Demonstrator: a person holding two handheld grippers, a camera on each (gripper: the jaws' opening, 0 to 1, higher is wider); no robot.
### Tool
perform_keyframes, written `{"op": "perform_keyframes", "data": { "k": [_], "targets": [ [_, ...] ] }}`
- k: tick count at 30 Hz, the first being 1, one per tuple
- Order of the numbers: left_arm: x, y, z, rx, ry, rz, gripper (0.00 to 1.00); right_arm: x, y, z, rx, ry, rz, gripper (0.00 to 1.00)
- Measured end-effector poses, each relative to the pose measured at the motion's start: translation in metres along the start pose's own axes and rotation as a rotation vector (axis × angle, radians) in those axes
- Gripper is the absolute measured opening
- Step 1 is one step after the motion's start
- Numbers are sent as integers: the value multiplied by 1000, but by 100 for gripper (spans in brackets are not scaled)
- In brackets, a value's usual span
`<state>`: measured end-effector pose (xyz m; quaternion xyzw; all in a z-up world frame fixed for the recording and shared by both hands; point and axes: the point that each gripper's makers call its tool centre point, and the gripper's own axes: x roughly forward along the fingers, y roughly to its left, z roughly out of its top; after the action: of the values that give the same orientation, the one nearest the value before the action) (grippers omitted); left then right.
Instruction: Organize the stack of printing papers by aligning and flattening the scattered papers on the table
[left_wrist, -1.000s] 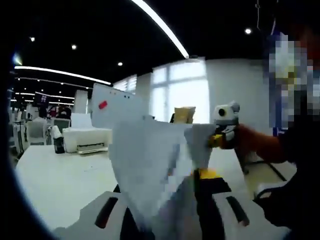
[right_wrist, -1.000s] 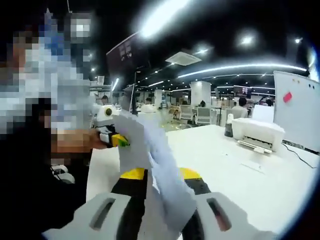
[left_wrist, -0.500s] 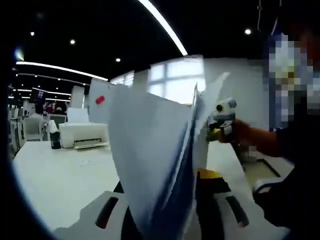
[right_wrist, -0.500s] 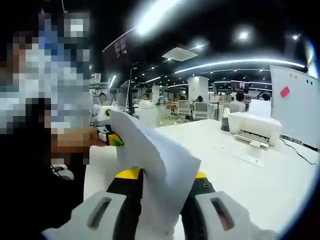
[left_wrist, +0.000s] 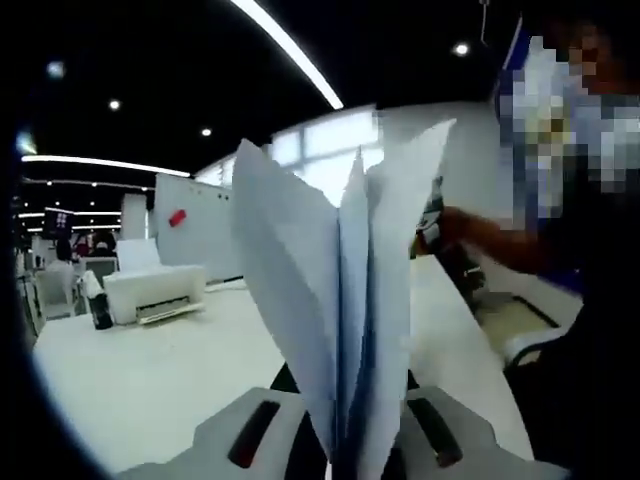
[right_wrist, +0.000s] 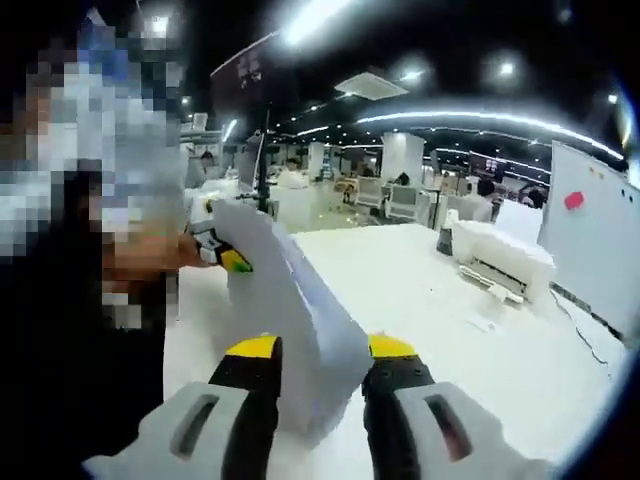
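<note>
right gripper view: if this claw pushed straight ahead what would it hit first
The stack of papers already sits between its jaws; past that, probably the left claw gripping the far edge, though depth is unclear.

My papers (left_wrist: 350, 300) are plain white, my right gripper (right_wrist: 322, 400) grey, black and yellow-tipped; beyond it the printer (right_wrist: 500, 255) and table (right_wrist: 420, 290) are white.

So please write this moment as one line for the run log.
left gripper: shut on stack of white printing papers | right gripper: shut on stack | stack: upright, fanned, above white table
</note>
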<state>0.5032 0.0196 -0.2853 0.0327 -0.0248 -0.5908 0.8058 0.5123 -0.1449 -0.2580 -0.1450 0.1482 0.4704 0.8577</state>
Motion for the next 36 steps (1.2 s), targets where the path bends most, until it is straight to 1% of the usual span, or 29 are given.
{"op": "perform_keyframes", "data": {
  "k": [2, 3, 5, 6, 7, 9, 10, 11, 13, 15, 16, 17, 18, 19, 21, 22, 23, 25, 26, 28, 30, 33, 34, 35, 36],
  "targets": [
    [-1, -3, 9, 13, 12, -8, 5, -13, -8, 9, -106, 96, -38, 31],
    [-2, -5, 13, 30, 28, -8, 5, -16, -9, 13, -138, 133, -42, 33],
    [-2, -7, 21, 40, 64, -15, 5, -19, -9, 19, -179, 207, -38, 35],
    [-1, -9, 24, 42, 87, -16, 5, -19, -9, 22, -204, 233, -35, 35],
    [0, -11, 28, 65, 119, -17, 5, -19, -9, 25, -220, 253, -34, 35],
    [2, -11, 37, 75, 145, -17, 5, -15, -6, 31, -230, 277, -11, 35],
    [3, -12, 38, 71, 162, -18, 5, -14, -5, 33, -239, 285, -3, 35],
    [3, -13, 40, 62, 191, -19, 5, -13, -3, 36, -257, 298, 8, 35],
    [5, -18, 49, 75, 212, -33, 4, -12, 1, 41, -293, 329, 25, 37],
    [6, -21, 54, 79, 256, -41, 4, -11, 8, 52, -312, 322, 38, 40],
    [7, -23, 56, 82, 270, -45, 4, -10, 9, 54, -315, 320, 43, 43],
    [8, -26, 61, 82, 292, -58, 4, -8, 14, 59, -323, 314, 57, 44],
    [9, -27, 64, 67, 311, -57, 4, -6, 19, 62, -330, 309, 73, 44],
    [10, -28, 66, 70, 319, -59, 5, -5, 22, 64, -332, 307, 84, 44],
    [13, -31, 70, 85, 339, -63, 5, 1, 35, 62, -326, 319, 139, 43],
    [14, -32, 72, 92, 349, -65, 5, 4, 42, 62, -323, 324, 166, 42],
    [15, -34, 75, 99, 358, -68, 5, 7, 44, 60, -320, 338, 171, 40],
    [16, -37, 78, 97, 354, -86, 5, 9, 47, 55, -328, 361, 186, 36],
    [18, -39, 79, 100, 357, -93, 5, 11, 50, 53, -335, 378, 207, 34],
    [19, -45, 76, 128, 384, -104, 5, 15, 53, 50, -346, 402, 231, 29],
    [20, -48, 76, 134, 388, -116, 5, 17, 59, 48, -353, 422, 263, 23],
    [23, -55, 77, 149, 395, -136, 5, 22, 68, 45, -368, 452, 320, 17],
    [23, -56, 77, 159, 398, -142, 5, 23, 71, 42, -372, 462, 336, 13],
    [23, -57, 77, 167, 400, -145, 5, 23, 76, 38, -379, 480, 367, 5],
    [23, -57, 77, 174, 402, -146, 5, 21, 82, 35, -389, 493, 410, 0]
  ]
}}
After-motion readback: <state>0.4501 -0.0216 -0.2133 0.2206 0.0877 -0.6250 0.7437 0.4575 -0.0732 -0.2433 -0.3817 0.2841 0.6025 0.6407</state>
